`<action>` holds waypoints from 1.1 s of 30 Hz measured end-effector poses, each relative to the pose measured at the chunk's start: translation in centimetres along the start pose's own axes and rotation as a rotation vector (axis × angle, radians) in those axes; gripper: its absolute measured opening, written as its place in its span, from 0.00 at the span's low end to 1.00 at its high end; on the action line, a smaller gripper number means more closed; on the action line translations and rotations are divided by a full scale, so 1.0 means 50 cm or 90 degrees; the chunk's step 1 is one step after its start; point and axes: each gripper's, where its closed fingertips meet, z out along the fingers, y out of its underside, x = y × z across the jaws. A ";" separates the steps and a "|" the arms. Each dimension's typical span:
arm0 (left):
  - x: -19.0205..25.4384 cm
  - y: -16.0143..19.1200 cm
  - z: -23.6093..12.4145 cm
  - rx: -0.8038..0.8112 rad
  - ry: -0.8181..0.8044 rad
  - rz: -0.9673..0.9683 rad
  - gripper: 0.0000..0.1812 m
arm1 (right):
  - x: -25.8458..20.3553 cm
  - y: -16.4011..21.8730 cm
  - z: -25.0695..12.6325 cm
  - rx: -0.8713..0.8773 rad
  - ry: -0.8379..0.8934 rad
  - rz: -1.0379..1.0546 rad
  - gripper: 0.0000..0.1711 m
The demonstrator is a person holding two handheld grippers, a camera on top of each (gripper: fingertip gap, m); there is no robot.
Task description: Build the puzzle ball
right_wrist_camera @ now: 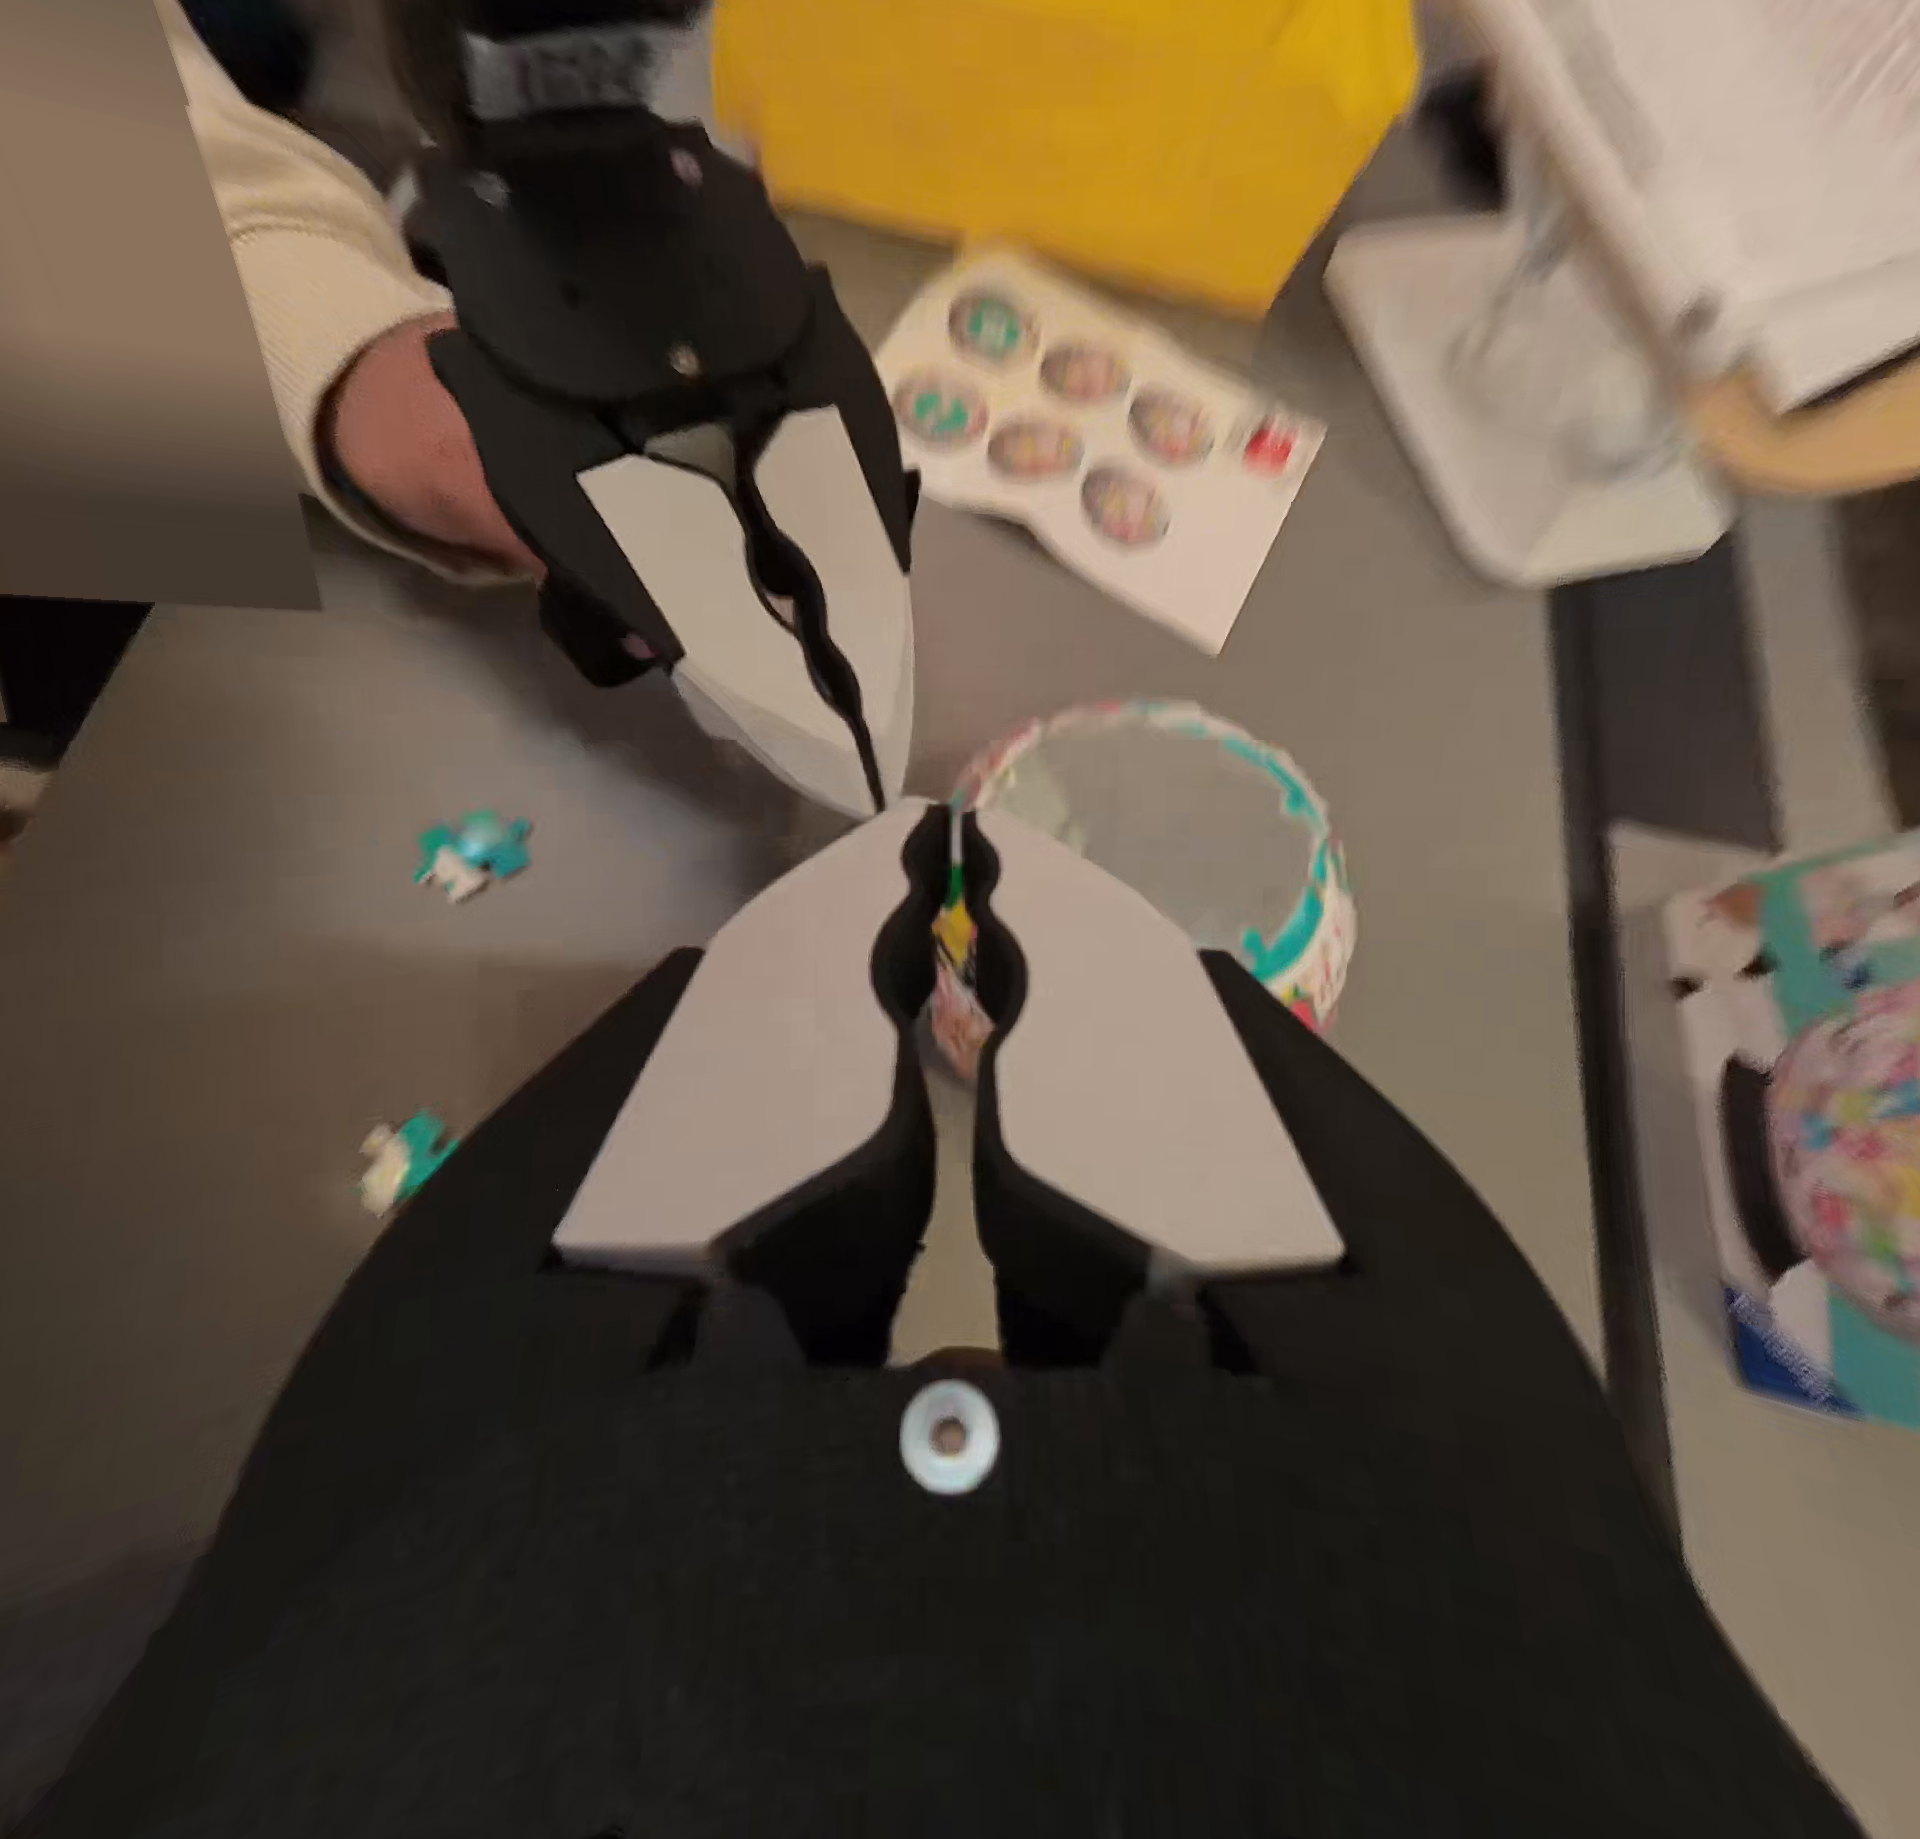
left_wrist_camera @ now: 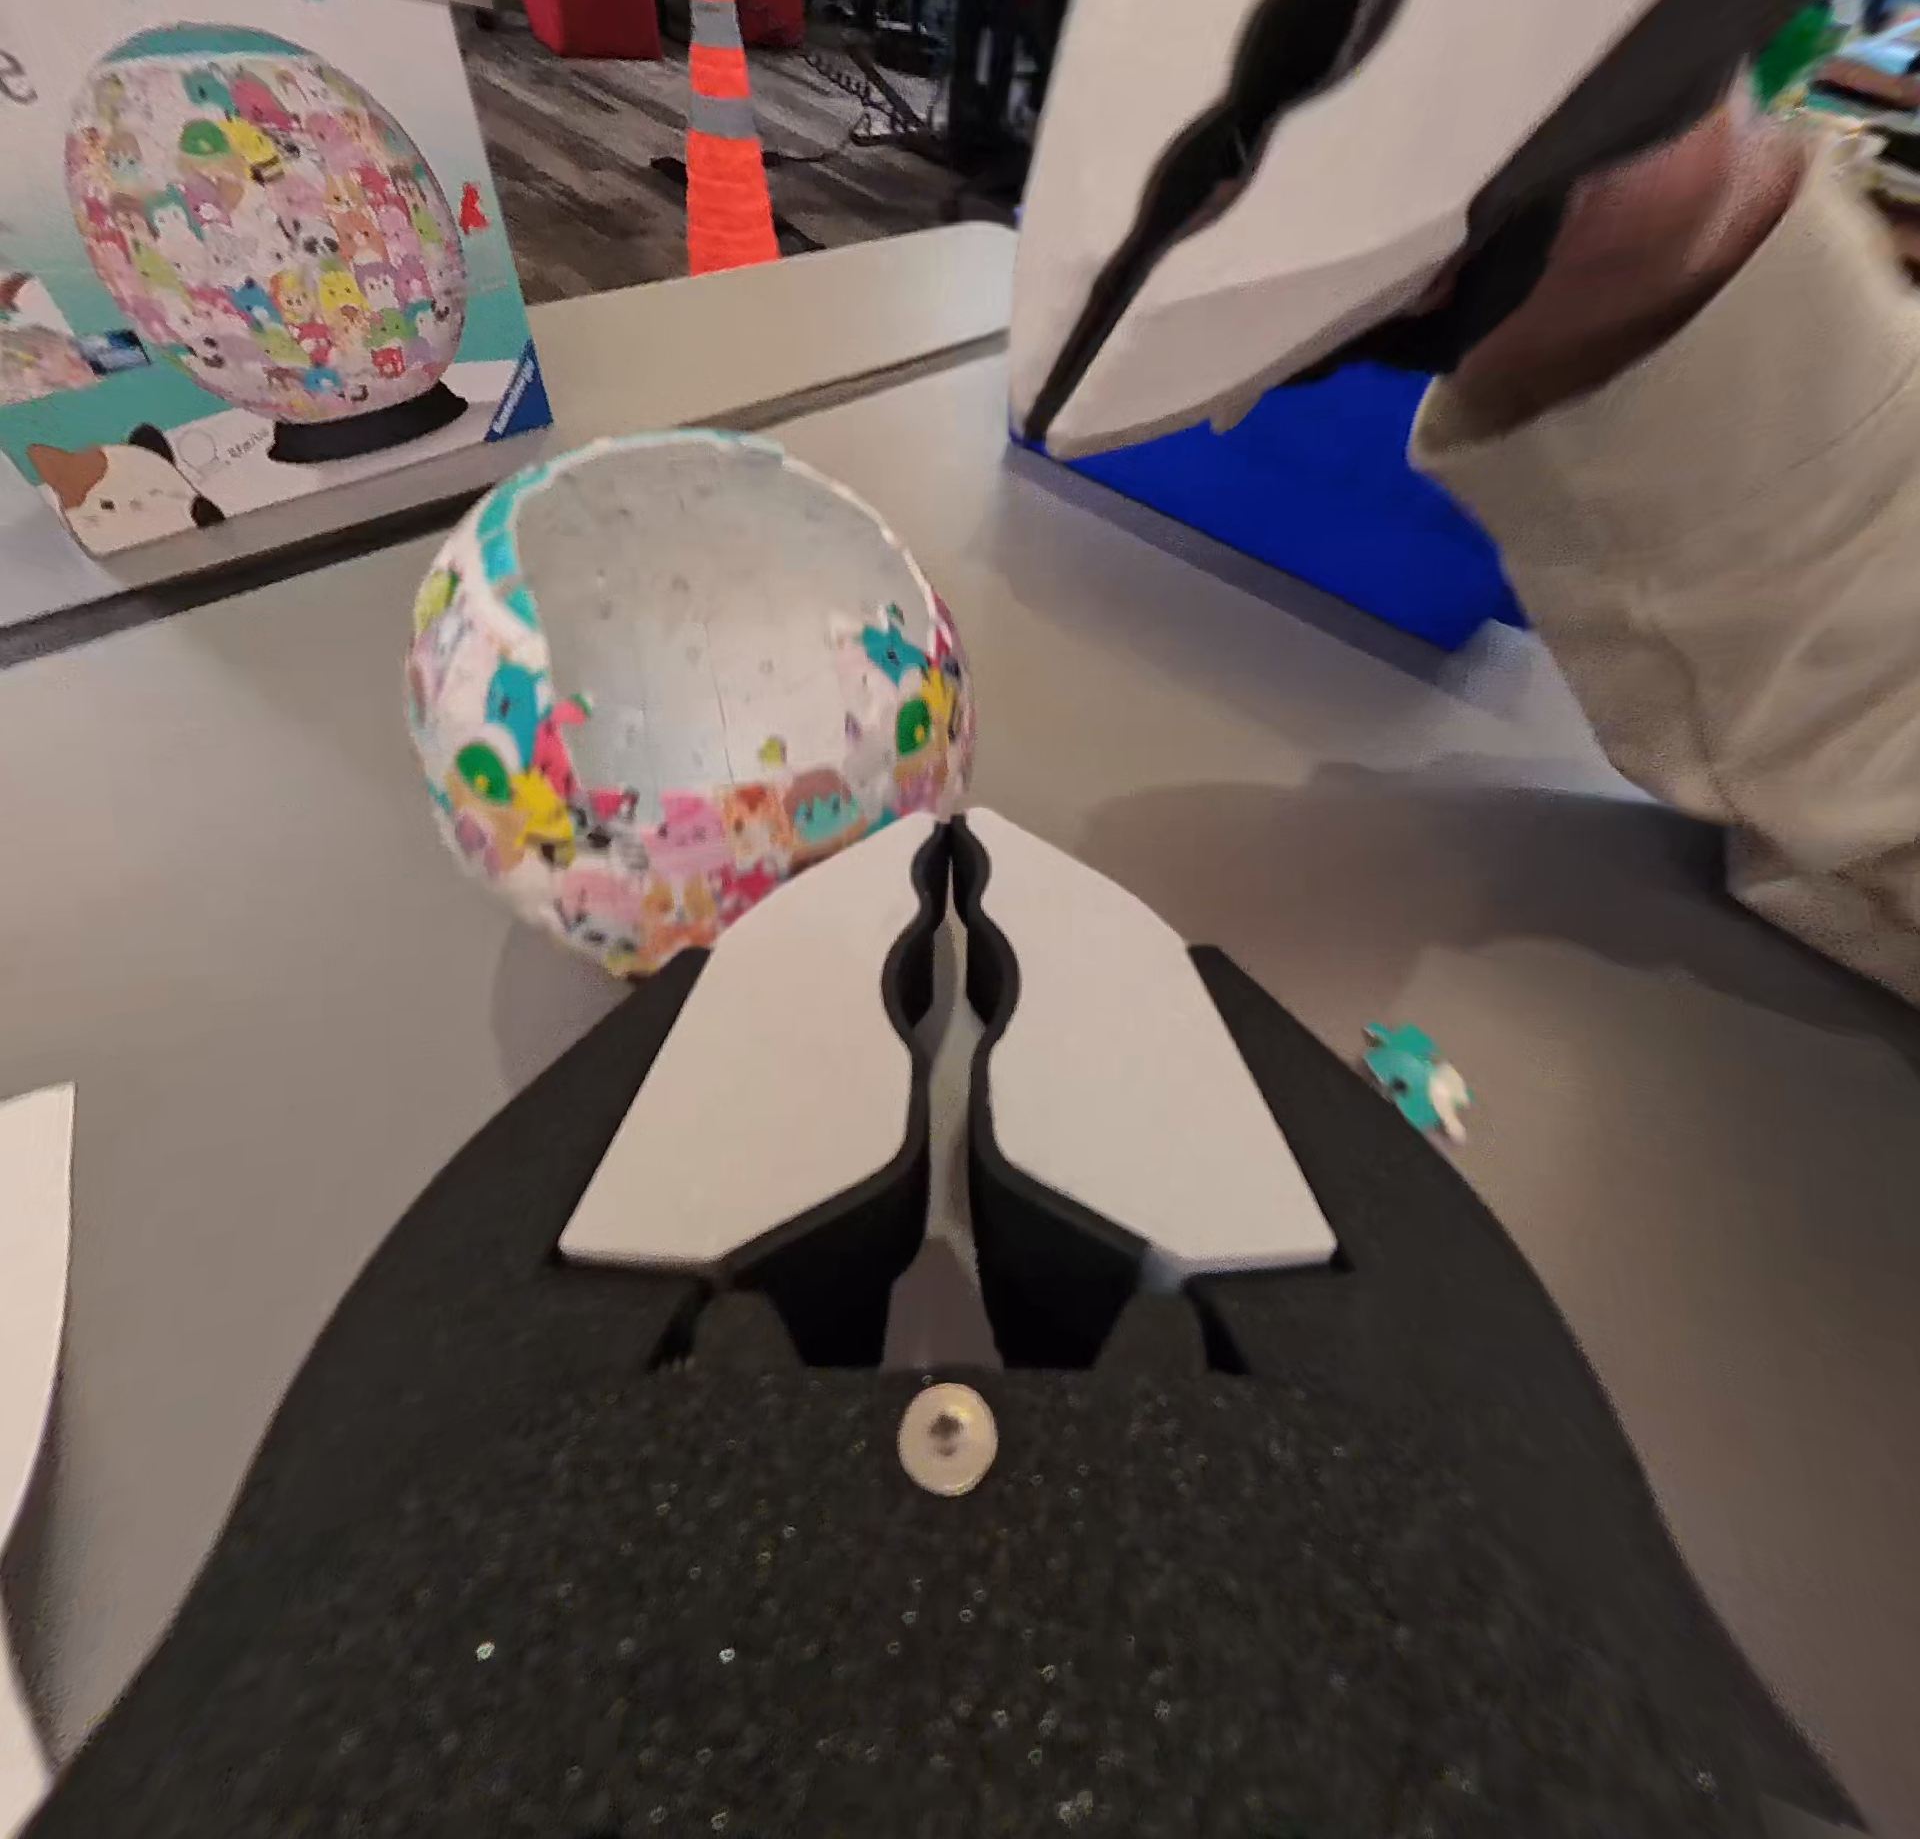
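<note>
The half-built puzzle ball (left_wrist_camera: 686, 698) lies on the grey table (left_wrist_camera: 208, 854), a colourful open shell with its white inside facing me. My left gripper (left_wrist_camera: 951, 831) is shut and empty, with its tips at the ball's lower right edge. My right gripper (left_wrist_camera: 1047, 426) hangs shut above the table, right of the ball. In the right wrist view the right gripper (right_wrist_camera: 954, 819) sits over the ball's (right_wrist_camera: 1299, 833) left rim, tip to tip with the left gripper (right_wrist_camera: 875, 802). I see no piece in it. Loose teal pieces (left_wrist_camera: 1418, 1077) (right_wrist_camera: 473, 849) (right_wrist_camera: 400, 1161) lie on the table.
The puzzle box (left_wrist_camera: 260, 231) stands behind the ball and also shows in the right wrist view (right_wrist_camera: 1818, 1145). A blue bin (left_wrist_camera: 1299, 501), a yellow bin (right_wrist_camera: 1060, 75), a sheet with round pictures (right_wrist_camera: 1091, 428) and a white stand (right_wrist_camera: 1507, 387) surround the work area. An orange cone (left_wrist_camera: 727, 127) stands beyond the table. My hands' fingertips stand some 6 centimeters from each other.
</note>
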 end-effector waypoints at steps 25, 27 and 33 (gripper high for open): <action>0.024 0.192 -0.320 -0.033 -0.055 -0.076 0.00 | -0.017 0.063 0.105 0.120 0.521 -0.197 0.00; 0.024 0.194 -0.321 -0.036 -0.056 -0.073 0.00 | -0.015 0.067 0.111 0.108 0.521 -0.197 0.00; 0.023 0.190 -0.325 -0.026 -0.052 -0.088 0.00 | -0.010 0.073 0.114 0.102 0.515 -0.178 0.00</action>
